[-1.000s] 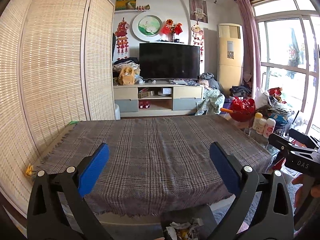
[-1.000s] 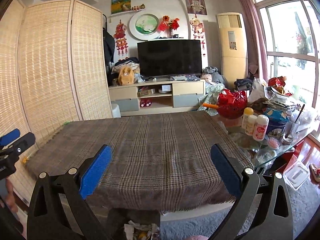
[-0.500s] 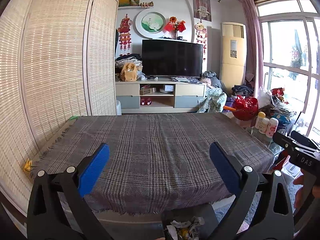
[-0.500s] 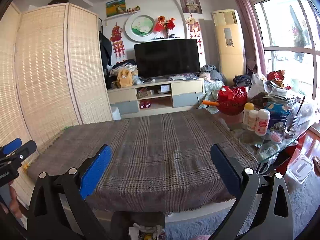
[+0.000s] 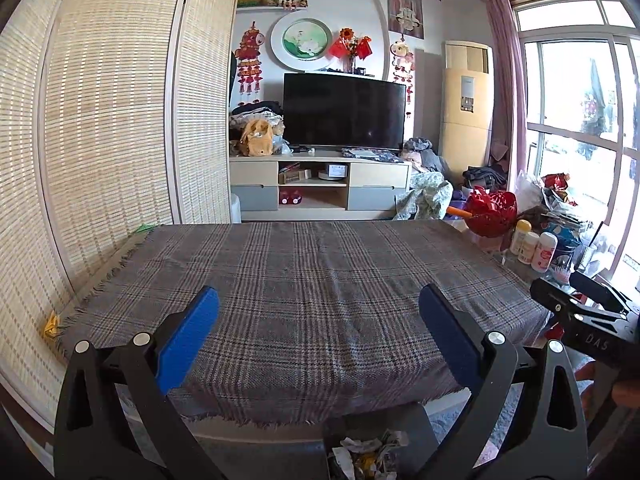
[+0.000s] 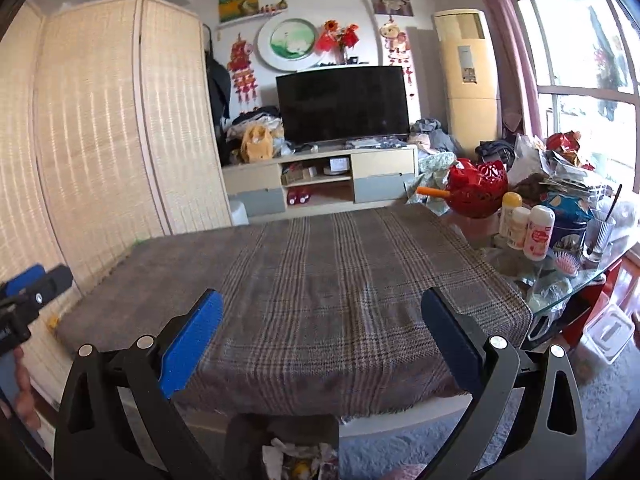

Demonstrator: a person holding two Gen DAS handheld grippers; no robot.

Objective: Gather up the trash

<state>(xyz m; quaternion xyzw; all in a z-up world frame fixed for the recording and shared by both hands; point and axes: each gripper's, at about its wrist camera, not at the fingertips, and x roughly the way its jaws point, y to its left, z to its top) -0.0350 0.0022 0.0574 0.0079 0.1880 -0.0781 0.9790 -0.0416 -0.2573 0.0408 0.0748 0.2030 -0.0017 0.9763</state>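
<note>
One plaid-covered worktop (image 5: 304,280) fills most of the view. Two tools, left tool (image 5: 318,322) and right tool (image 6: 320,324), both spread wide with nothing in them. One bin (image 5: 362,454) of crumpled trash (image 6: 298,460) sits below the worktop's near edge.

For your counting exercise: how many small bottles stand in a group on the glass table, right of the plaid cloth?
3: a yellow-capped bottle at the left, a white bottle in the middle, and a pink-labelled bottle nearest the camera. More may be hidden in the clutter behind.
</note>
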